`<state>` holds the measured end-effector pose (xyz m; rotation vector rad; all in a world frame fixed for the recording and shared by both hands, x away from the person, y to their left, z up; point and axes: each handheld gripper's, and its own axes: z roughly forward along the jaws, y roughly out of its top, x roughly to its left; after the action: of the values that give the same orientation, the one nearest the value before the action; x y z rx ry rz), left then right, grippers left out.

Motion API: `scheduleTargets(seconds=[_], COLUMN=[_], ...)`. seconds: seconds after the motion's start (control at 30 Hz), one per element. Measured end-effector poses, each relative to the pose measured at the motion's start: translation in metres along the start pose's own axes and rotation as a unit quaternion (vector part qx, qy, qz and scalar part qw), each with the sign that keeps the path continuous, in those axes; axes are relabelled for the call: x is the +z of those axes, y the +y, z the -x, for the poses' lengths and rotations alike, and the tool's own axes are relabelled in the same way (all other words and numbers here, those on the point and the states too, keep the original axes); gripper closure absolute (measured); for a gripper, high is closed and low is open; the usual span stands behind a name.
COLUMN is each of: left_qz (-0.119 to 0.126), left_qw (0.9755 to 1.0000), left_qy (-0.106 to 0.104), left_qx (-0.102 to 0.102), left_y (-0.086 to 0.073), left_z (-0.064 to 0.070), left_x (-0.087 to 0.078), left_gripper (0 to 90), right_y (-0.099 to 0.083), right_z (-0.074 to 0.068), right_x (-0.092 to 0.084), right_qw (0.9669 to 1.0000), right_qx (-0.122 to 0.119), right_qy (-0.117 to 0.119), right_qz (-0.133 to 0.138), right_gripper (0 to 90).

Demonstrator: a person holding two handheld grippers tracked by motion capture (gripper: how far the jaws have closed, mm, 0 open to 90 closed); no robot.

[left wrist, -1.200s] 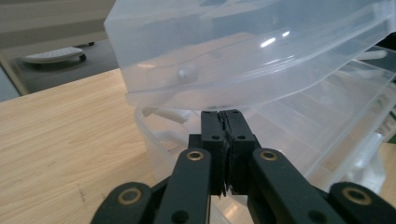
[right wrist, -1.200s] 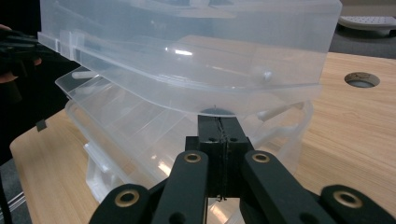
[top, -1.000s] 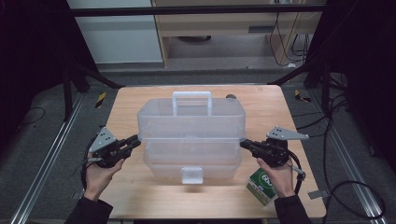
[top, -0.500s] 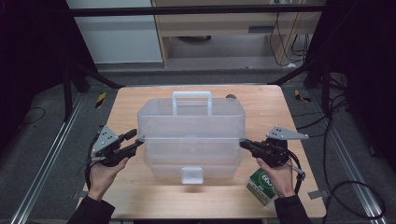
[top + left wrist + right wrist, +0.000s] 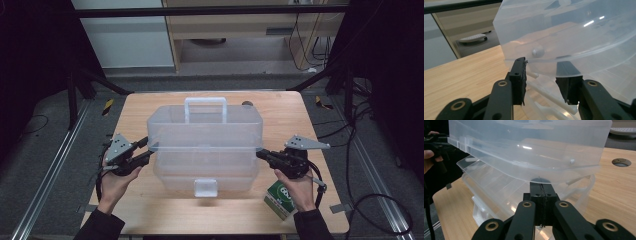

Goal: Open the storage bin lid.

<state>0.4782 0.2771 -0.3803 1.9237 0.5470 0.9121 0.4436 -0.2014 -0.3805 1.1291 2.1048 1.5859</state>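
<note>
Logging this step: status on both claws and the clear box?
Left claw open, just closing, at the clear box's left edge. Right claw shut under its right rim. Green carton near right hand, not blocking.

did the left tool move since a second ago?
Yes. In the high view the left tool sat short of the box; now its tips reach the box's left edge, nearer the table centre. Its jaws have just been opening.

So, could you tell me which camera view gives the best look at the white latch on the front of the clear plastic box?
The high view: the latch sits unobstructed on the front of the clear plastic box, facing the camera. The left gripper view looks along the box's end wall; the right gripper view looks along the other end.
</note>
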Motion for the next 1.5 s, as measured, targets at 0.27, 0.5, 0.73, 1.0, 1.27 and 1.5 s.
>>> scheduleTargets(seconds=[0.27,0.5,0.73,1.0,1.27,1.5], left_qz=[-0.004,-0.010,-0.012,-0.016,-0.018,-0.014], left_qw=[1.0000,0.9999,0.9999,0.9999,0.9998,0.9997], left_qy=[0.005,0.005,0.002,0.004,0.006,0.015], left_qx=[0.005,0.004,0.001,0.000,0.000,-0.010], left_y=[0.004,0.005,0.005,0.007,0.009,0.018], left_z=[-0.001,-0.001,-0.001,-0.001,-0.003,-0.005], left_x=[-0.001,-0.002,-0.002,-0.002,-0.003,-0.003], left_gripper=[61.0,61.4,61.2,61.6,62.2,62.3], right_y=[0.000,-0.006,-0.018,-0.023,-0.023,-0.023], right_z=[0.000,0.004,0.013,0.014,0.012,0.014], right_x=[0.001,0.007,0.020,0.029,0.032,0.033], right_qw=[1.0000,0.9983,0.9922,0.9898,0.9881,0.9873], right_qx=[-0.004,-0.010,0.001,0.004,0.009,0.023], right_qy=[0.003,-0.039,-0.082,-0.077,-0.082,-0.086], right_qz=[-0.004,-0.042,-0.094,-0.120,-0.130,-0.131], right_gripper=[89.1,79.5,73.5,74.2,74.8,75.1])
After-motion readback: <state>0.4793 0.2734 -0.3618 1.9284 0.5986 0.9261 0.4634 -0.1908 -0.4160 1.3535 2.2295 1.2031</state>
